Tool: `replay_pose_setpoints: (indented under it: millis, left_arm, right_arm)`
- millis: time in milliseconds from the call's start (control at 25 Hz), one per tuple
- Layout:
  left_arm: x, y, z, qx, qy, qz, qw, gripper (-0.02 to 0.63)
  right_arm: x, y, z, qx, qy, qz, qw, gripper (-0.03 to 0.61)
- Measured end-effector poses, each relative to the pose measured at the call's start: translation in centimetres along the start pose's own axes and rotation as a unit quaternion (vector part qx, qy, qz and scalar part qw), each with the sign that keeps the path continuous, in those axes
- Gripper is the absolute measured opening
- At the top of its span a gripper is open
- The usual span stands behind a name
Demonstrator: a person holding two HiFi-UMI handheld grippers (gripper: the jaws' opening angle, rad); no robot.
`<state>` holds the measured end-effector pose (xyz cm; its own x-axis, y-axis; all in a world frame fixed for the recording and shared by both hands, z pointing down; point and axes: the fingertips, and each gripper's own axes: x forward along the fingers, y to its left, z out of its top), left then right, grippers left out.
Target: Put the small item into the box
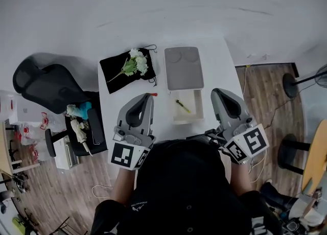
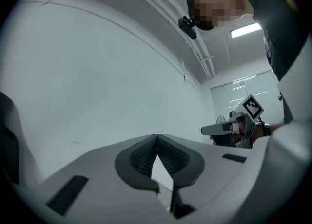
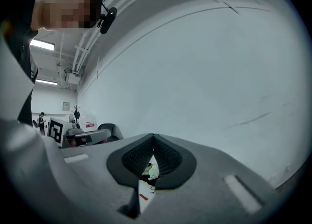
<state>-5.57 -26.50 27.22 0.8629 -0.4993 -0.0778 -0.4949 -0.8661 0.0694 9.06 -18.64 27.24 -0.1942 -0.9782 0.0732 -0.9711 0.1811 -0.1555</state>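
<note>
An open white box [image 1: 200, 107] sits on the white table [image 1: 214, 65], with a thin yellow-green item [image 1: 183, 106] lying inside it. Its grey lid [image 1: 183, 68] lies just behind. A small red item [image 1: 154, 94] rests on the table at the tip of my left gripper [image 1: 149, 96]. That gripper is shut and empty, left of the box. My right gripper [image 1: 214, 92] is shut and empty too, right of the box. In the right gripper view, the flowers [image 3: 149, 170] and the red item [image 3: 143, 196] show through the gap below the closed jaws.
A black cloth [image 1: 125, 70] with a white flower sprig [image 1: 135, 63] lies at the table's back left. A black office chair [image 1: 46, 86] and a cluttered stool [image 1: 82, 126] stand left of the table. Cables [image 1: 255, 165] and a stand base [image 1: 292, 83] are on the floor at right.
</note>
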Motion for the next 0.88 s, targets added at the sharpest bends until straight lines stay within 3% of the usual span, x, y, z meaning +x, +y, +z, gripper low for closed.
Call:
replay_pose_setpoints:
  millis: [120,600,880]
  left_arm:
    - [-0.1,0.1,1.1,0.006,-0.011,0.0,0.9999,0.005]
    - [-1.4,-1.0,0.3,0.01,-0.001,-0.008,0.9999,0.005]
    - [-1.7,-0.8,0.3,0.009,-0.002,-0.009,0.9999,0.005]
  right_arm:
    - [0.4,0.2,0.0,-0.016,0.0,-0.003,1.0,0.005]
    - [-0.4,1.7,-0.4,0.021,-0.005,0.009,1.0,0.005]
    - [-0.9,1.7,-0.5,0.015,-0.005,0.001,1.0,0.005]
